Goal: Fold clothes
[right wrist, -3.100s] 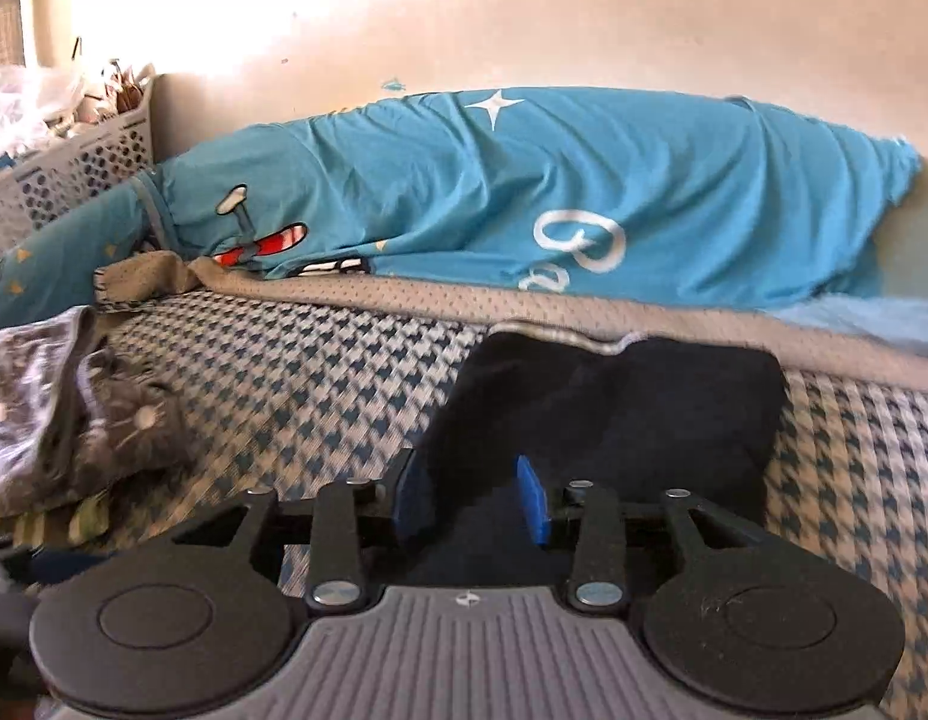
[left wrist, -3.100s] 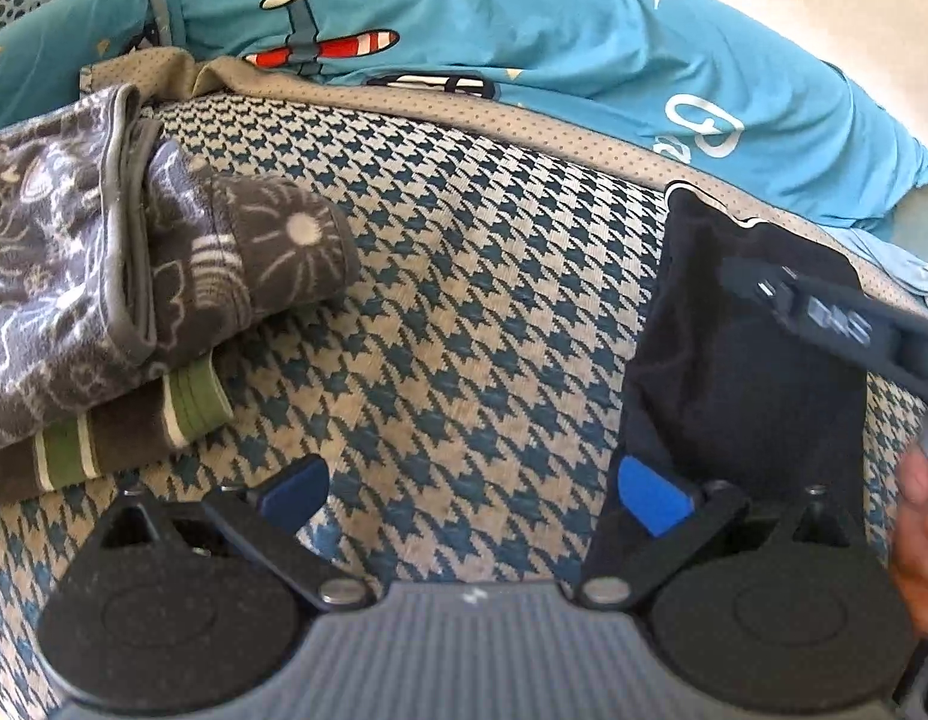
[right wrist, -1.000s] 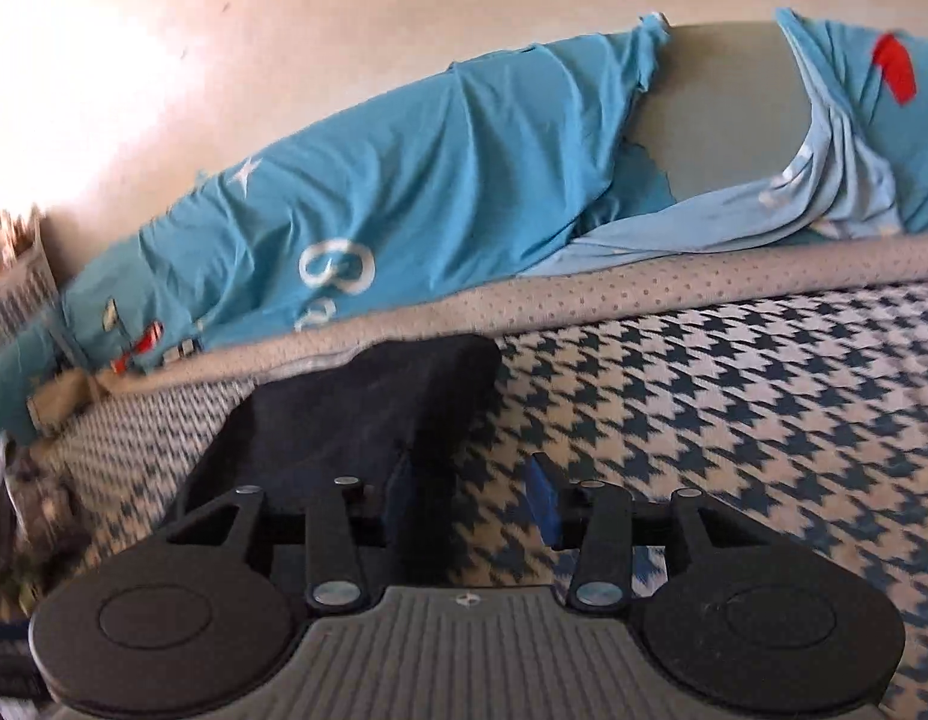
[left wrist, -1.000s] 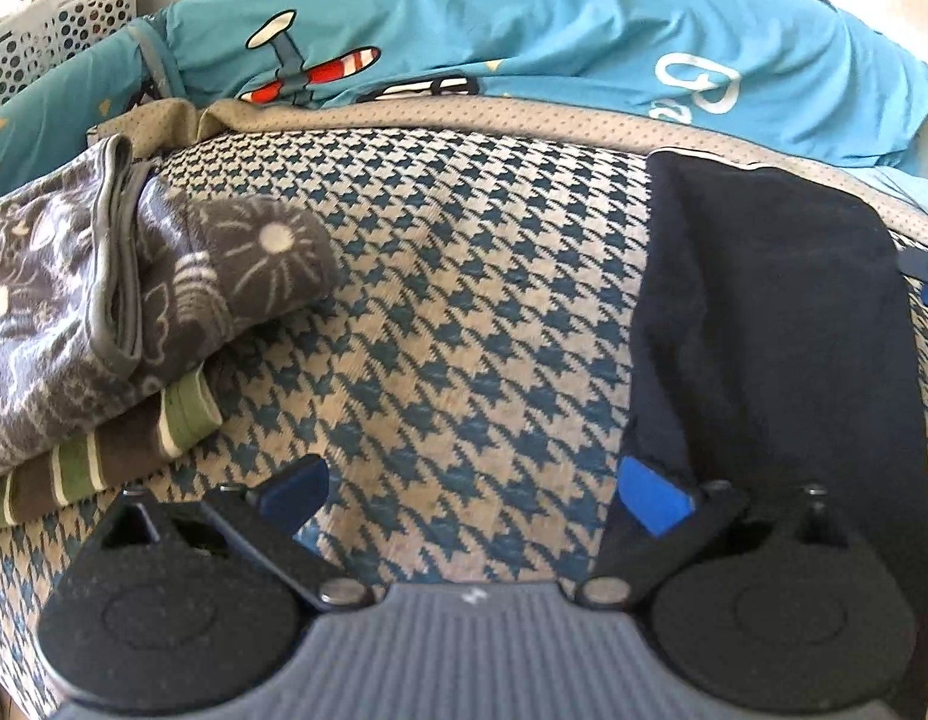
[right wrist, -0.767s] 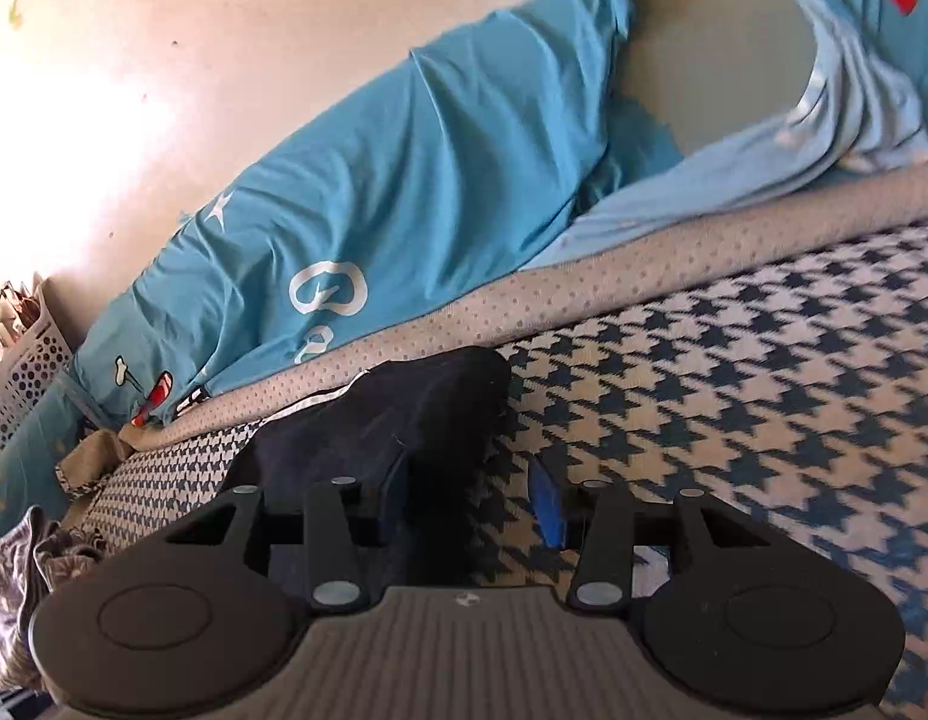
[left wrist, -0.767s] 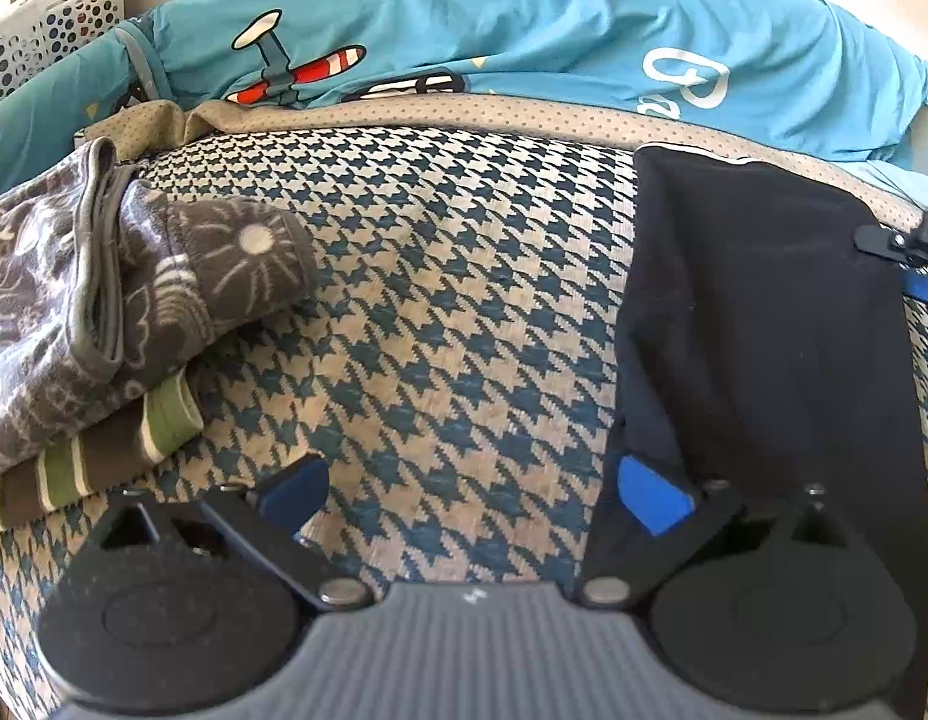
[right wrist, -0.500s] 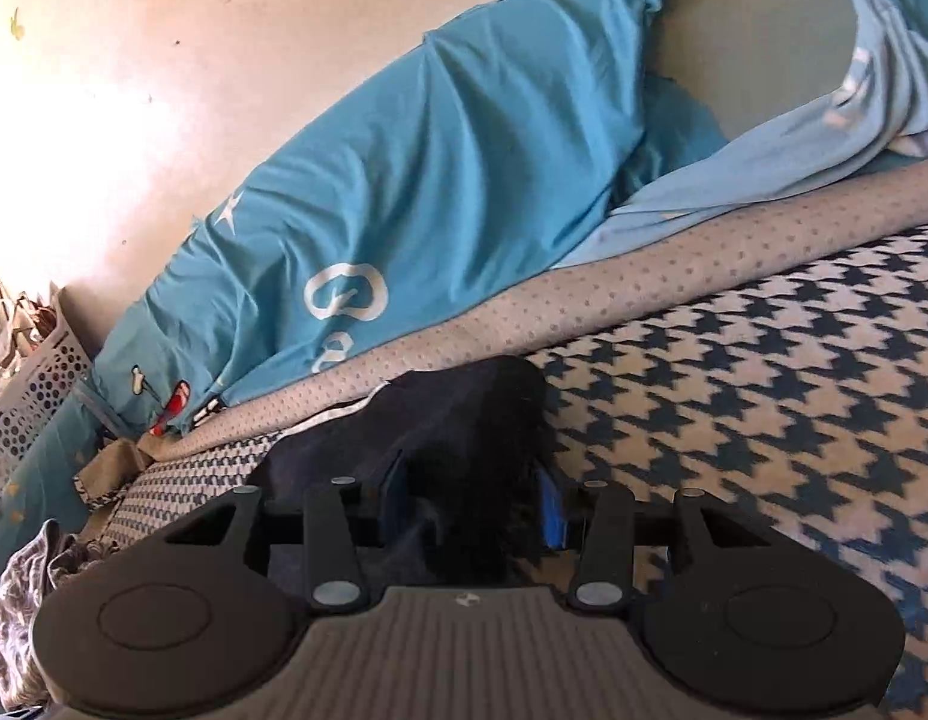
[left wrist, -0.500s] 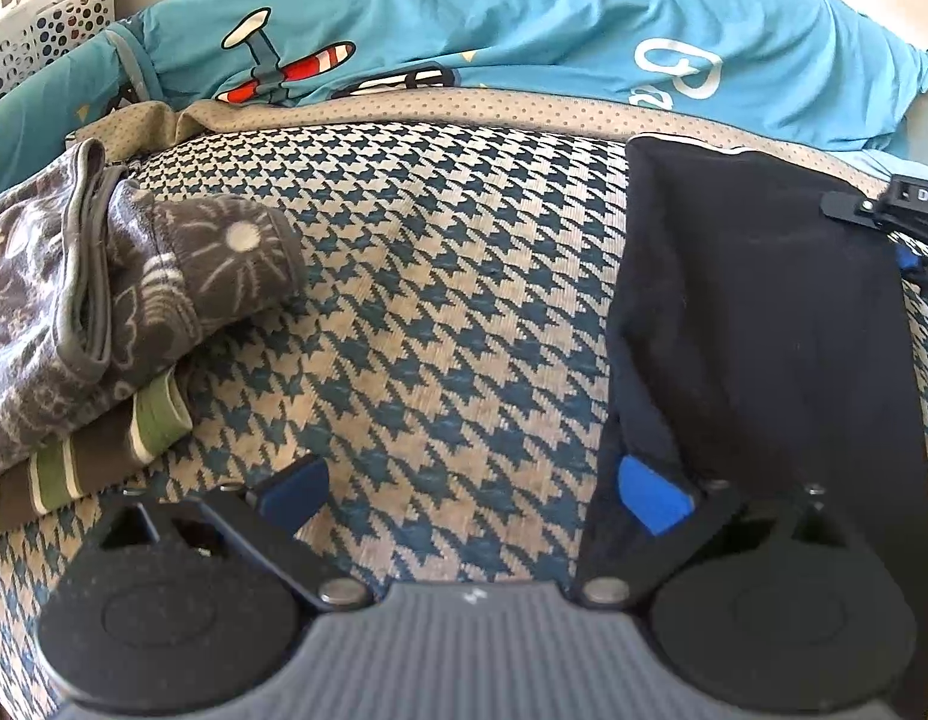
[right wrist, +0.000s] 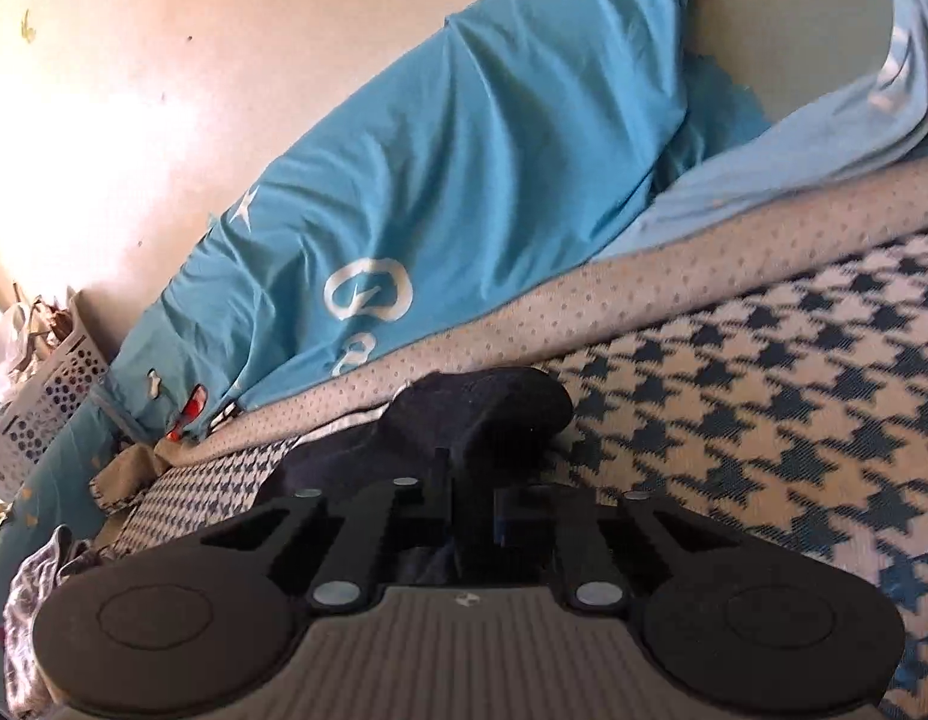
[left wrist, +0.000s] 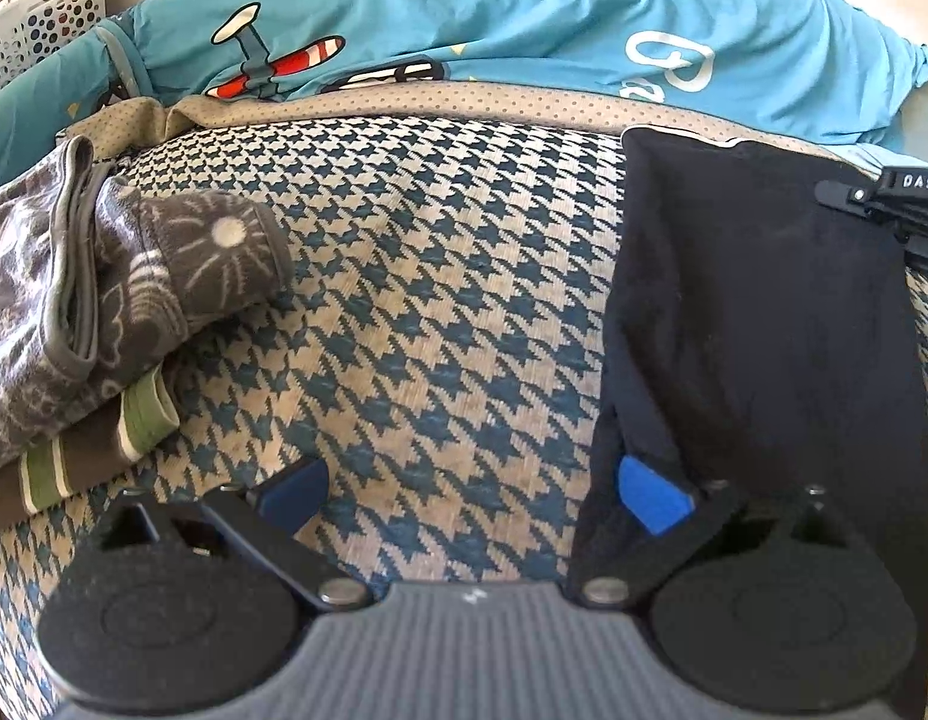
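Note:
A black garment (left wrist: pixel 757 312) lies flat on the houndstooth bed cover (left wrist: pixel 434 300), at the right of the left wrist view. My left gripper (left wrist: pixel 469 492) stands wide open at the garment's near left corner; its right blue pad (left wrist: pixel 649 501) sits against the cloth edge without pinching it. In the right wrist view my right gripper (right wrist: pixel 472 510) has its jaws closing on the far right corner of the black garment (right wrist: pixel 481 414), and the cloth is bunched up between the pads. One of its black fingers (left wrist: pixel 871 195) shows at that corner.
A folded grey patterned garment (left wrist: pixel 104 300) rests on a green and brown striped one (left wrist: pixel 74 462) at the left. Blue printed bedding (left wrist: pixel 523 18) lines the back against the wall. A white perforated basket (left wrist: pixel 38 18) stands at the far left.
My right gripper slid in over the far right corner of the black garment and its jaws came together on the cloth. The left gripper stayed open in place.

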`<state>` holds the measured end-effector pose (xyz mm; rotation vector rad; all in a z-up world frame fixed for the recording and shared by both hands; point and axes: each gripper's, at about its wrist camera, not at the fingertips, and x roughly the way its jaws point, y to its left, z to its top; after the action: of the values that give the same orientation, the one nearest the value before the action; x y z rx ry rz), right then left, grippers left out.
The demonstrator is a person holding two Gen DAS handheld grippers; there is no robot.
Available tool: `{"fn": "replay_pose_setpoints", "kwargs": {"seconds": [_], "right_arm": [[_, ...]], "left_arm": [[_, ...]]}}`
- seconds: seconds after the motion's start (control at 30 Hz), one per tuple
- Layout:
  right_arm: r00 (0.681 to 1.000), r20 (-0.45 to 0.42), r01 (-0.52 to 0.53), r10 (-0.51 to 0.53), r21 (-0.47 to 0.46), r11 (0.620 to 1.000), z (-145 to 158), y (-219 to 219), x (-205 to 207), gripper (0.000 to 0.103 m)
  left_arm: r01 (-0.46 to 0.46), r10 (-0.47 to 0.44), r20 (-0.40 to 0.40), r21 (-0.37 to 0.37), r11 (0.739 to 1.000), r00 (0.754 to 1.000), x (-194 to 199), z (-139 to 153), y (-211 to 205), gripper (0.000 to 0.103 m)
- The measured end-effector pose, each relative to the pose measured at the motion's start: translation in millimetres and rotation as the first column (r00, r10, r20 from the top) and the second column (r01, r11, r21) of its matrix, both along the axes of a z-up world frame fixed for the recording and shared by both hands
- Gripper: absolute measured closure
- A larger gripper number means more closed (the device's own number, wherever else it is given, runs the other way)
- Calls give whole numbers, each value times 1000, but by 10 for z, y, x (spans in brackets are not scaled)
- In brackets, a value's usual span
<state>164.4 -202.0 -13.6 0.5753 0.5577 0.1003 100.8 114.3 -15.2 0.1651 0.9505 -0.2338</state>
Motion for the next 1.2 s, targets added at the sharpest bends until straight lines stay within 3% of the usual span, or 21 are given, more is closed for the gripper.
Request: {"fn": "replay_pose_setpoints", "kwargs": {"seconds": [0.2, 0.57, 0.8, 0.97, 1.1, 1.13, 1.2], "right_arm": [[991, 32, 128, -127, -25, 991, 174, -161, -165, 96], [944, 13, 329, -329, -64, 942, 277, -728, -635, 96], [878, 17, 477, -479, -114, 871, 383, -1240, -1141, 96], [789, 2, 606, -615, -167, 778, 376, -1617, -1563, 96], [758, -78, 633, -648, -149, 759, 320, -1883, -1787, 94], [754, -84, 637, -651, -144, 757, 315, -1902, -1848, 93], [750, -63, 641, -658, -173, 748, 382, -1866, -1974, 78]], "left_arm": [[61, -61, 4, -11, 998, 998, -79, 26, -118, 0], [215, -213, 51, -61, 975, 976, -310, 134, -500, 0], [243, -238, 61, -86, 966, 969, -430, 182, -679, 0], [254, -249, 59, -87, 963, 967, -471, 185, -720, 0], [262, -257, 62, -81, 962, 964, -509, 199, -729, 0], [260, -256, 66, -75, 963, 964, -513, 201, -727, 0], [256, -252, 70, -65, 964, 965, -514, 201, -718, 0]]}}
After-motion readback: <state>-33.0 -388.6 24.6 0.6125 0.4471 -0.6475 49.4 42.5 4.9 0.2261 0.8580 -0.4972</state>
